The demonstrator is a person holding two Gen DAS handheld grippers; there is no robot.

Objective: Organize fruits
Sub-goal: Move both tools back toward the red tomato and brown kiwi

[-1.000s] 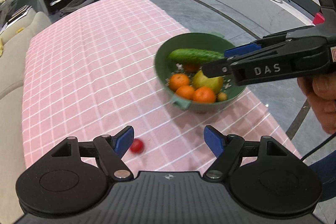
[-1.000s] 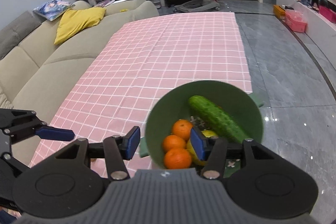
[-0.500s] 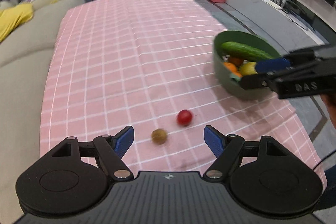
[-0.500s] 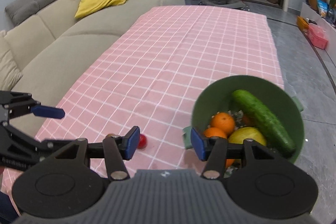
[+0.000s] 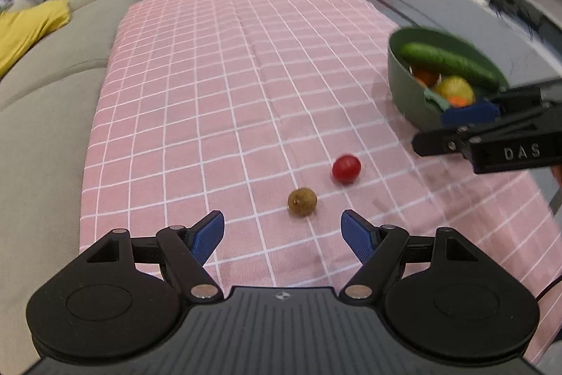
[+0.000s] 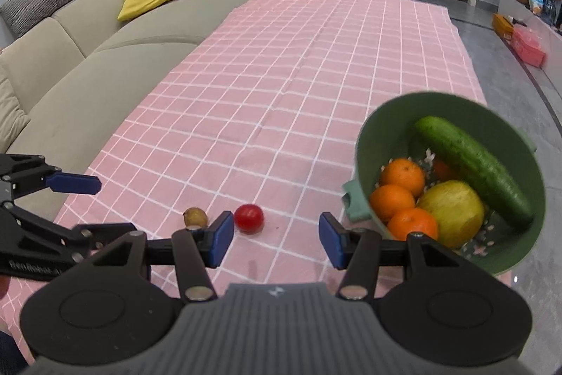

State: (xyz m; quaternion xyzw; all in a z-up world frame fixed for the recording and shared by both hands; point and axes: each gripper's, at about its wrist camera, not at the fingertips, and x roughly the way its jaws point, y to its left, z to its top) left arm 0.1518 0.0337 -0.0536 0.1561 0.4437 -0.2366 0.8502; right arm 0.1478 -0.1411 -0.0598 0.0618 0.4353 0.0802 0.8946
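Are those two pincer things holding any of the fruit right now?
No. The left gripper and right gripper are both open and empty; the red tomato and brown fruit lie loose on the tablecloth.

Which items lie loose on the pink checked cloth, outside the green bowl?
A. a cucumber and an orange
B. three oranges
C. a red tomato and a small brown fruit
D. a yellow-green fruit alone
C: the red tomato and the small brown fruit sit apart on the cloth, while the cucumber and oranges lie inside the green bowl.
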